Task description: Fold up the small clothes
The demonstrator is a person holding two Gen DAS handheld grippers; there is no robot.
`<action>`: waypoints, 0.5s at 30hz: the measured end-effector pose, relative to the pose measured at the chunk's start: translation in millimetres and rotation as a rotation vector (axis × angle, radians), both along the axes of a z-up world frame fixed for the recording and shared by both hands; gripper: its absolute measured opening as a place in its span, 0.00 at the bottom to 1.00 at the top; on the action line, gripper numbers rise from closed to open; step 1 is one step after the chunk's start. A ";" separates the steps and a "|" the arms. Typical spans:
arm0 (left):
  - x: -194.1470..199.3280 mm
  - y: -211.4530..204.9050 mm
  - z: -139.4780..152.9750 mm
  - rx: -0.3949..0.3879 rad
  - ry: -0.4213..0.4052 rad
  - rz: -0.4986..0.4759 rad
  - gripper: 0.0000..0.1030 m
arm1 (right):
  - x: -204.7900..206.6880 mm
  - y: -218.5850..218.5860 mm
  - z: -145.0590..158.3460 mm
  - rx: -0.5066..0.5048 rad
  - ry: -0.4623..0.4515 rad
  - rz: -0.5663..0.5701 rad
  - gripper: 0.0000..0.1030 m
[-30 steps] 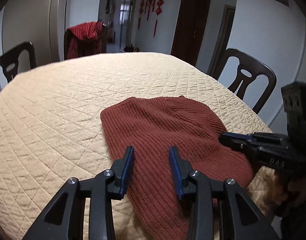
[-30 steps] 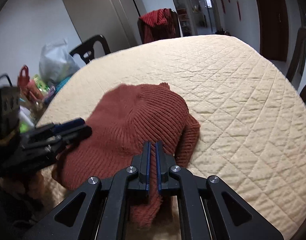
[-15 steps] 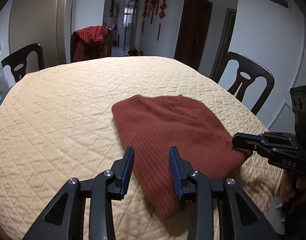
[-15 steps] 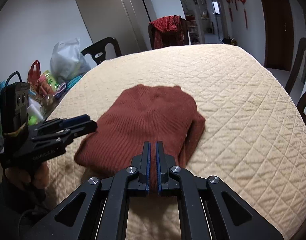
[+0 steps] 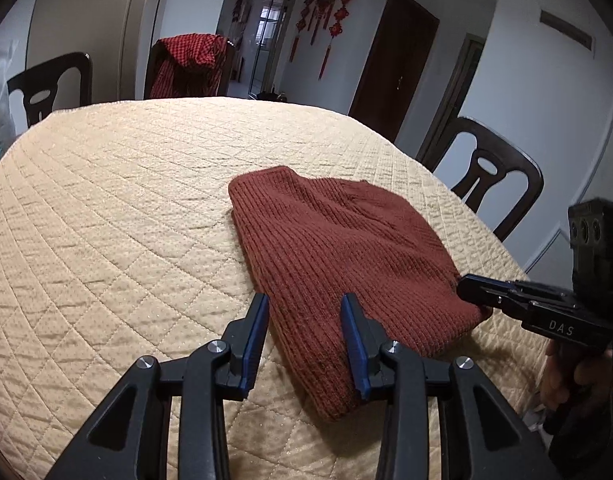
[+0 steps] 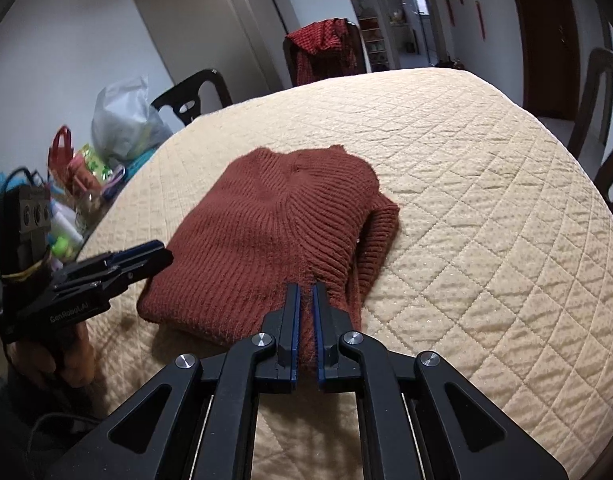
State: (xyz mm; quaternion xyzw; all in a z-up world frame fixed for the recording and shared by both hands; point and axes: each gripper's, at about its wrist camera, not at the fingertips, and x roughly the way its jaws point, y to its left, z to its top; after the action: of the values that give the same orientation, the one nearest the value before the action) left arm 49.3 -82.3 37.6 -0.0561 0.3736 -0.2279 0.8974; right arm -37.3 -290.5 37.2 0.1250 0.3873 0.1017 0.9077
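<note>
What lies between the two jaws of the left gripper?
In the left wrist view, the left gripper is open, and the near edge of the red knitted garment on the quilted table cover lies between its jaws.

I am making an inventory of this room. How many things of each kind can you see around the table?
Knitted garment: 1
Grippers, left and right: 2
Chairs: 3
Plastic bag: 1
Total: 7
</note>
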 end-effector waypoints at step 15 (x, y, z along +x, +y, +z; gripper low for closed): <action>23.9 0.7 -2.6 -0.035 0.035 0.031 0.39 | 17.7 -13.3 5.4 0.104 -0.026 -0.058 0.29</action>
State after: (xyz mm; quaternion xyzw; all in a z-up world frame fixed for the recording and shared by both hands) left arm 73.2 -81.6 35.1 -0.0813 0.3843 -0.2196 0.8930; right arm -19.5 -303.9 42.7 0.1818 0.3659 0.0969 0.9076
